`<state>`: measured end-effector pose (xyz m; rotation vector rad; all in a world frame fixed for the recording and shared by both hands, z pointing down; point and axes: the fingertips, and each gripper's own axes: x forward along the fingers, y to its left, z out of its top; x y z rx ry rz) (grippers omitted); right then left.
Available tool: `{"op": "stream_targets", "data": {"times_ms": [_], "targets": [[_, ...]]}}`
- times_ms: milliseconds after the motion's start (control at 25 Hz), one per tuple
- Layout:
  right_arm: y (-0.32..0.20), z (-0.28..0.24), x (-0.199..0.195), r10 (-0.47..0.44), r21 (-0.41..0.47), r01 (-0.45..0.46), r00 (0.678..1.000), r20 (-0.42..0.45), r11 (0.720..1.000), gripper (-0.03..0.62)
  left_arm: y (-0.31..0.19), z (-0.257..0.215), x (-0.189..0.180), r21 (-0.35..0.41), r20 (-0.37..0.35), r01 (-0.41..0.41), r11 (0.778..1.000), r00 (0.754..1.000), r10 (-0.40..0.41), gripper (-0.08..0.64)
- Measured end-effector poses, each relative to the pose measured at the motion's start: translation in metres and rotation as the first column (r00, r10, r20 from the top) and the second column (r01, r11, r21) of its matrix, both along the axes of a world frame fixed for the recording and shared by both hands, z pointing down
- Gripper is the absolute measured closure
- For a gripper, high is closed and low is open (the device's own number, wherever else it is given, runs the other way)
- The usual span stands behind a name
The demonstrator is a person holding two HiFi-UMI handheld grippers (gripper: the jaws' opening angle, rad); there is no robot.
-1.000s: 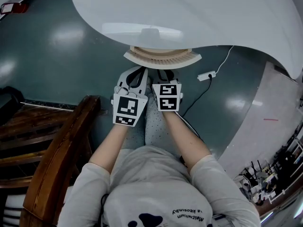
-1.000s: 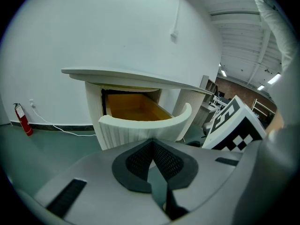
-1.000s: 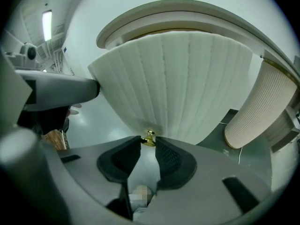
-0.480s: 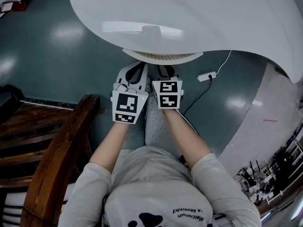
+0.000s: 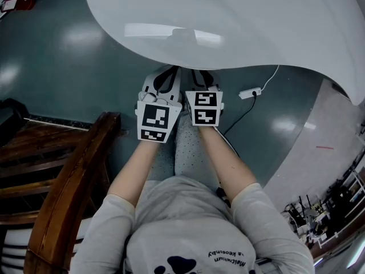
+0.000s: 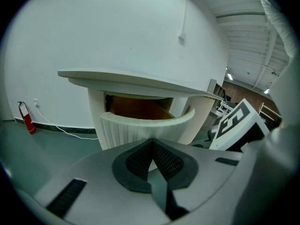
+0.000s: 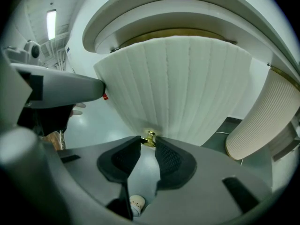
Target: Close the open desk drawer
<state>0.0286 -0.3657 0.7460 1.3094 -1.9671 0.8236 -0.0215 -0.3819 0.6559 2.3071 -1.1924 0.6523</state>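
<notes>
Both grippers are sliding toward twelve o'clock in the head view, and the drawer goes with them! The right gripper (image 7: 148, 142) has its jaws nearly together and clamped on the little brass knob (image 7: 149, 138), which sits right at the tips, at twelve o'clock of the pads. The left gripper (image 6: 152, 143) rides just beside it at nine o'clock, tips touching, nothing between them. It points at the fluted drawer front (image 6: 140, 128), though whether it actually presses on that front I cannot tell. Moving outward, here is the big change: a second ago the cream curve of the drawer front pokes well clear of the white desk top (image 5: 239, 21), half a second ago only a sliver shows, and now from above it is tucked out of sight under the edge. That reads as most of the travel done. It isn't home yet, though. In the left gripper view the front stands proud of the opening, and a brown strip of drawer interior (image 6: 136, 108) shows above it at twelve o'clock. So I judge a last short push is left, straight along the same line, before the front can meet the desk body. Further out, a white power strip (image 5: 249, 91) lies on the green floor at two o'clock of the right gripper, and a wooden chair (image 5: 74, 181) waits at eight o'clock, both clear of the action.
</notes>
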Motion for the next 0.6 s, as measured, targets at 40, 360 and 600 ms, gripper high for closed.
{"op": "stream_targets", "data": {"times_ms": [40, 360, 600], "targets": [[-0.002, 0.0, 0.0, 0.0, 0.005, 0.0, 1.0, -0.003, 1.0, 0.485, -0.002, 0.0, 0.0, 0.002, 0.0, 0.002, 1.0, 1.0, -0.002, 0.551], [-0.016, 0.001, 0.001, -0.006, 0.02, 0.006, 1.0, -0.002, 1.0, 0.485, -0.01, 0.001, 0.004, 0.007, -0.003, 0.005, 1.0, 1.0, -0.005, 0.551], [-0.027, 0.0, 0.0, -0.015, 0.036, 0.016, 1.0, -0.008, 0.999, 0.485, -0.012, 0.002, 0.003, -0.001, -0.01, 0.019, 1.0, 1.0, -0.019, 0.551]]}}
